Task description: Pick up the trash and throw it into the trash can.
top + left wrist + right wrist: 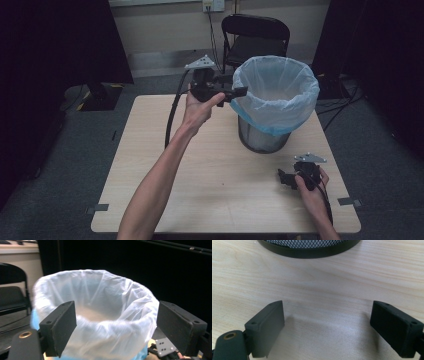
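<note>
A metal mesh bin [262,140] stands at the back right of the table, lined with a translucent white-blue bag [275,95] folded over its rim. My left gripper [240,92] is held up beside the bag's left rim, pointing at it. In the left gripper view this gripper [116,325] is open, its jaws wide apart with the bag [100,305] beyond them and nothing between them. My right gripper [285,180] rests low on the table in front of the bin. It is open [328,325] over bare wood, facing the bin's dark base [307,250].
The light wooden table [220,175] has tape marks near its front corners. A black folding chair [255,40] stands behind the table, close to the bin. Dark curtains hang on both sides. Cables run across the floor at the right.
</note>
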A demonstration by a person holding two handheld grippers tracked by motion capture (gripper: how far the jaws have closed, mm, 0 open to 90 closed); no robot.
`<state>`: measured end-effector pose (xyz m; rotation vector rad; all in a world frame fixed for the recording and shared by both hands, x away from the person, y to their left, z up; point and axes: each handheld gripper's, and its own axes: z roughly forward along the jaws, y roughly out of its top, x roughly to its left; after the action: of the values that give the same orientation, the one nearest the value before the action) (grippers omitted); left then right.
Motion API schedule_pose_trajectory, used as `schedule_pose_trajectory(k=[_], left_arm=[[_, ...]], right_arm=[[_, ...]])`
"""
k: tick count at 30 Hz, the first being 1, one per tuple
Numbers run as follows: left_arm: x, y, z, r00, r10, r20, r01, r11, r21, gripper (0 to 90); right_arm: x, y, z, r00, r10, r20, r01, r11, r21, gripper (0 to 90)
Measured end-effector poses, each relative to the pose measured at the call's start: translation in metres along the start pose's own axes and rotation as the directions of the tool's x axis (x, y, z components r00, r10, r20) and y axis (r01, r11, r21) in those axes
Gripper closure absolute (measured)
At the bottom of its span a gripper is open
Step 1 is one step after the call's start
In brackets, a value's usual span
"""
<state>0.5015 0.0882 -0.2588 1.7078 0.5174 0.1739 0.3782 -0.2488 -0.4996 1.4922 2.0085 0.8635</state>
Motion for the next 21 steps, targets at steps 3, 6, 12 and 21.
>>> schedule_pose_trajectory(k=[3,6,12,21], left_arm=[[0.004,-0.004,-0.016,0.9997,0.003,-0.023,-0.003,1.0000,-0.004,15.6],[0.005,-0.009,-0.030,0.9993,-0.003,-0.037,0.003,0.9999,-0.014,15.8],[0.004,-0.026,-0.054,0.9983,0.012,-0.057,-0.012,0.9999,0.000,15.9],[0.002,-0.054,-0.079,0.9932,0.013,-0.116,-0.007,0.9989,0.046,15.9]], right_arm=[[0.000,0.000,0.000,1.0000,0.000,0.000,0.000,1.000,0.000,11.4],[0.000,0.000,0.000,1.0000,0.000,0.000,0.000,1.000,0.000,11.3],[0.000,0.000,0.000,1.0000,0.000,0.000,0.000,1.000,0.000,11.3],[0.000,0.000,0.000,1.0000,0.000,0.000,0.000,1.000,0.000,11.3]])
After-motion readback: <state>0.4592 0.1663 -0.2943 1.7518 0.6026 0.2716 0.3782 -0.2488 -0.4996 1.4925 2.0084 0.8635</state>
